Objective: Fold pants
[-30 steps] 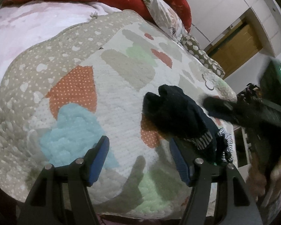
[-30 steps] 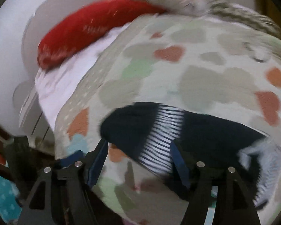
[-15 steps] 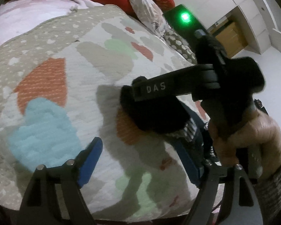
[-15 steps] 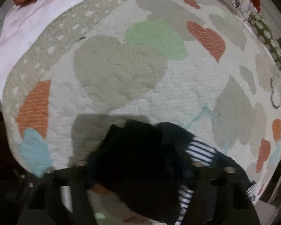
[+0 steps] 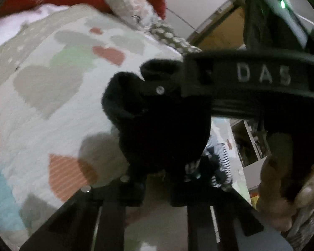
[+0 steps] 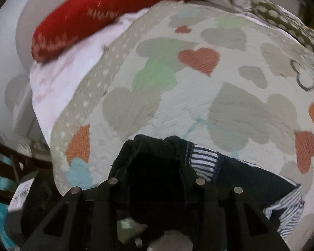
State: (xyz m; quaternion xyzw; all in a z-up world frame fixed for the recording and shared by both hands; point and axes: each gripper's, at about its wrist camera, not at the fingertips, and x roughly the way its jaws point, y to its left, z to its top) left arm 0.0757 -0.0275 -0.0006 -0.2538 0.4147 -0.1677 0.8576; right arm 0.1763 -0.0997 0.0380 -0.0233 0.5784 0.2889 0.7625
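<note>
The pants [image 5: 157, 129] are dark navy with white striped trim and hang bunched above the heart-patterned quilt [image 5: 52, 96]. My left gripper [image 5: 157, 179] is shut on the lower part of the bunch. My right gripper [image 6: 155, 167] is shut on the dark fabric [image 6: 150, 152]; the rest of the pants [image 6: 251, 179] trails right across the quilt [image 6: 178, 104]. In the left wrist view the right gripper's black body marked DAS [image 5: 261, 79] crosses from the right, its fingers buried in the cloth, held by a hand [image 5: 282, 188].
Red pillows [image 6: 90, 21] and patterned pillows [image 6: 282, 21] lie at the head of the bed. A pink sheet [image 6: 62, 79] shows beside the quilt. A wooden door [image 5: 221, 33] and white floor lie beyond the bed's right side. The bed edge drops off at the left [image 6: 14, 167].
Both grippers were open a second ago and have closed on the pants. The right gripper came in over the bunch and the cloth has been lifted off the quilt.
</note>
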